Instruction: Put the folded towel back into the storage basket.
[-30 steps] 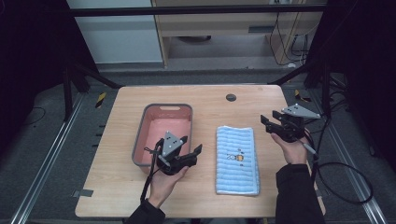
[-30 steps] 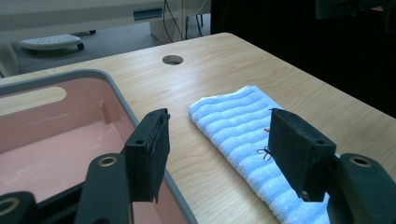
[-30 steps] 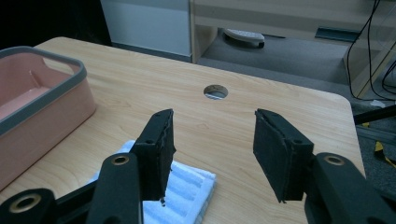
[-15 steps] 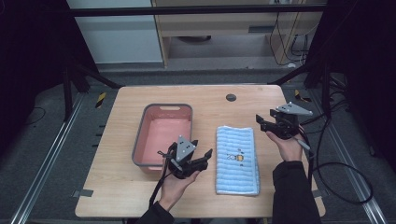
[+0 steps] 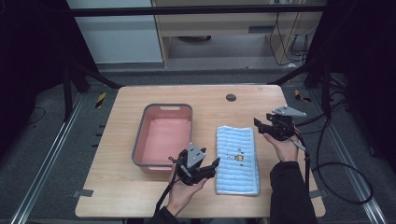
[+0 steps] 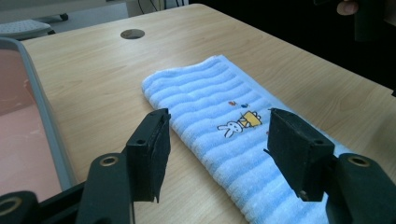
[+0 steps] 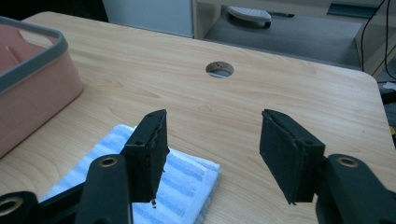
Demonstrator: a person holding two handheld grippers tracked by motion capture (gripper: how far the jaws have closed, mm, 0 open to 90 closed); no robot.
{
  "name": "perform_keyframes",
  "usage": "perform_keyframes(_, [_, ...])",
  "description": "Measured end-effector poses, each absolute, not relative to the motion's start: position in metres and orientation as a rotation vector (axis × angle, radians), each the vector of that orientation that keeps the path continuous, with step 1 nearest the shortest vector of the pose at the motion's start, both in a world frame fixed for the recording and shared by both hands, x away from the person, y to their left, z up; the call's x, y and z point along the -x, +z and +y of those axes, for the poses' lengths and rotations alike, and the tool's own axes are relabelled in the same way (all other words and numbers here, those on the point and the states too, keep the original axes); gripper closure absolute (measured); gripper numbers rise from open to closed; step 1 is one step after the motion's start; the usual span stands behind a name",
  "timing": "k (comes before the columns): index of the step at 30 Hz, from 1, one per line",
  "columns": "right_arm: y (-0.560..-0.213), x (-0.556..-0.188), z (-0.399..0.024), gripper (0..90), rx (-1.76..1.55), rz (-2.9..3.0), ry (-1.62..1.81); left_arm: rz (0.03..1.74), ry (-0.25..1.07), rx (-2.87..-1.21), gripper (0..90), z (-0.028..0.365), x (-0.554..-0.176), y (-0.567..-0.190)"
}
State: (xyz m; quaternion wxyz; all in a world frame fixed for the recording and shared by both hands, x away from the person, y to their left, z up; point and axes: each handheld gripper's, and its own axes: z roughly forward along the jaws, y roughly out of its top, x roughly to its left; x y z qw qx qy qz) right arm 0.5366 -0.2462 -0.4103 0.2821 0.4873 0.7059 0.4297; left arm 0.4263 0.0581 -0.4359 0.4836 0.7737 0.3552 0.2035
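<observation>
Both hands have moved in on the folded blue striped towel [image 5: 237, 161], which lies flat on the wooden table [image 5: 116, 186], just right of the pink basin [image 5: 163, 137]. The left gripper [image 5: 212, 164] has shifted right and down to the towel's near left edge, jaws apart, nothing between them. The right gripper [image 5: 259, 125] has dropped to the far right corner; its jaws, just closing slightly, stand apart and empty. Judgement: a two-handed pickup is imminent, no grasp yet

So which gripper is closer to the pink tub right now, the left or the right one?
Left. The left gripper hovers by the pink tub's near corner, jaws open toward the blue towel. The right gripper is beyond the towel's far corner, open too.
</observation>
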Motion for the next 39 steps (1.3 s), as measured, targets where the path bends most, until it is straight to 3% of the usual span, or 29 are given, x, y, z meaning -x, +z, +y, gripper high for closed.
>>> perform_keyframes(39, [-0.474, -0.556, -0.232, 49.9, -1.369, 2.044, 1.019, 0.887, 0.452, -2.061, 48.7, 0.032, -0.434, -0.49])
